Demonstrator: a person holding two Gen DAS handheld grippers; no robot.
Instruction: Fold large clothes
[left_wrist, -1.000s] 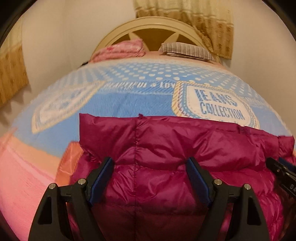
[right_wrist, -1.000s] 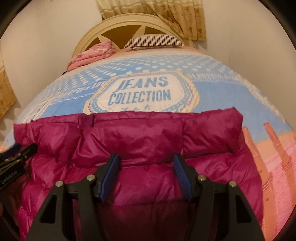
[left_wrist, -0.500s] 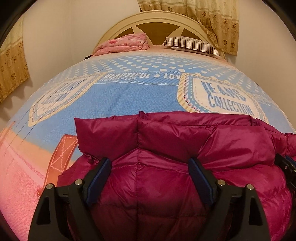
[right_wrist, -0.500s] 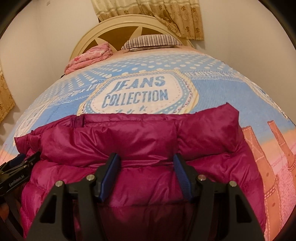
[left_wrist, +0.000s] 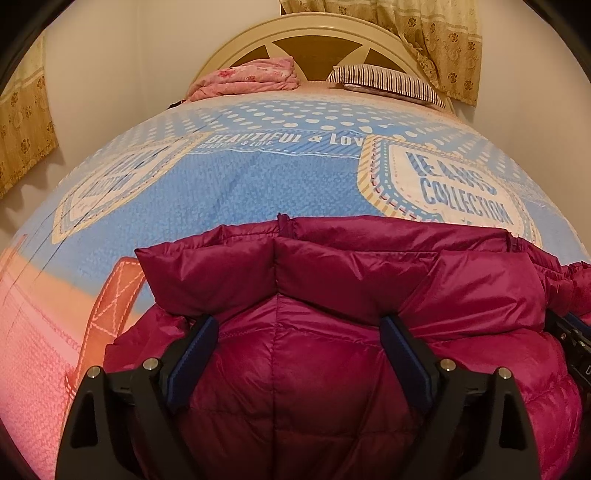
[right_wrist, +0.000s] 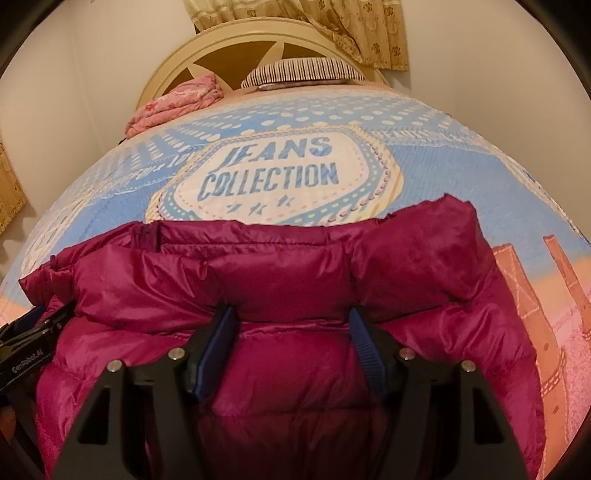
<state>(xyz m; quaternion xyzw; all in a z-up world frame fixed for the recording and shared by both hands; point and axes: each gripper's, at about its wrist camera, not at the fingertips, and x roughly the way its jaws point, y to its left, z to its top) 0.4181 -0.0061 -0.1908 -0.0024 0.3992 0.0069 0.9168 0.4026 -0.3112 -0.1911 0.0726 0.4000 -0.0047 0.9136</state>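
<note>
— Bedspread with the blue print fills the far view; where's the jacket?

— Lying on it at the near end, folded.

— And the claws?

— Left gripper has just spread wider over the jacket; right gripper has just eased apart too. Neither pinches. Looks like a fold just released.

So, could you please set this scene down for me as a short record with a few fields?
garment: magenta puffer jacket, folded, lying on the bed
surface: bedspread in blue and pink, printed "JEANS COLLECTION"
head of bed: pink bundle and striped pillow against the headboard
left gripper: jaws wide apart and just been opening, jacket between them
right gripper: jaws just been opening, jacket between them
backdrop: curtain
</note>
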